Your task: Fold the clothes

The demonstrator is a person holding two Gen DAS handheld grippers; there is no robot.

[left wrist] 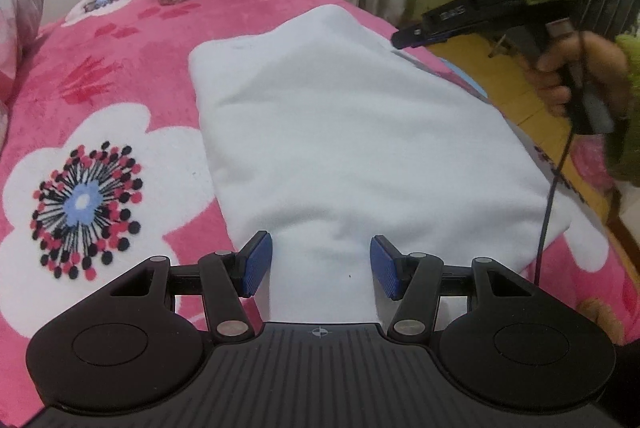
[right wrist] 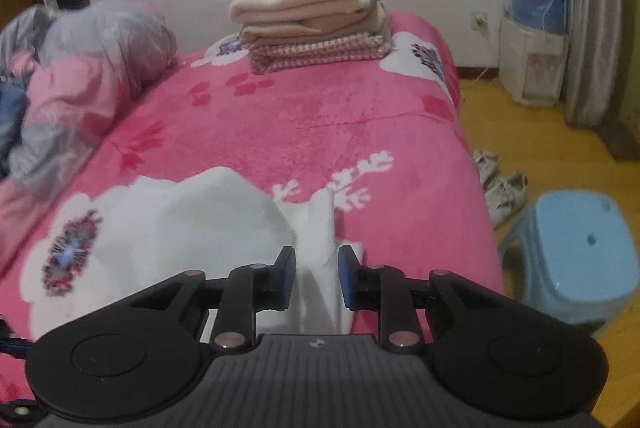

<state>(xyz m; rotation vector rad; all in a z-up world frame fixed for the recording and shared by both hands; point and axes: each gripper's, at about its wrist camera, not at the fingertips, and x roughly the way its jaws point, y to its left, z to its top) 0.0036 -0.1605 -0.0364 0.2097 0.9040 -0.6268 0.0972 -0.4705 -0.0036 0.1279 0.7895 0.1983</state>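
The white garment [left wrist: 344, 131] lies flat on the pink bed cover [left wrist: 132, 67], partly folded into a long panel that runs away from the near edge of the bed toward the far end. In the right wrist view one corner of it [right wrist: 320, 228] stands up in a soft peak.

Handling, as judged: light, soft, fleecy cloth with no stiffness. It will sag and drape when lifted and is not fragile; a doubled layer may slide apart if only the top ply is caught. The best holds look like the corners and the folded edges, with both plies pinched together.

Left tongs [left wrist: 322, 266]: jaws apart, blue pads either side of the near end of the garment, nothing pressed between them. They hover over the cloth, not gripping.

Right tongs [right wrist: 317, 278]: jaws narrowly apart with the raised corner between them. The pads do not appear to press on the cloth; it looks free. In the left wrist view this tool is held by a hand [left wrist: 576, 75] over the right edge of the bed.

Surroundings: a stack of folded blankets [right wrist: 316, 15] sits at the far end of the bed, well apart from the garment. Bundled bedding [right wrist: 92, 67] lies at the left. A blue stool [right wrist: 576, 256] stands on the floor beside the bed.
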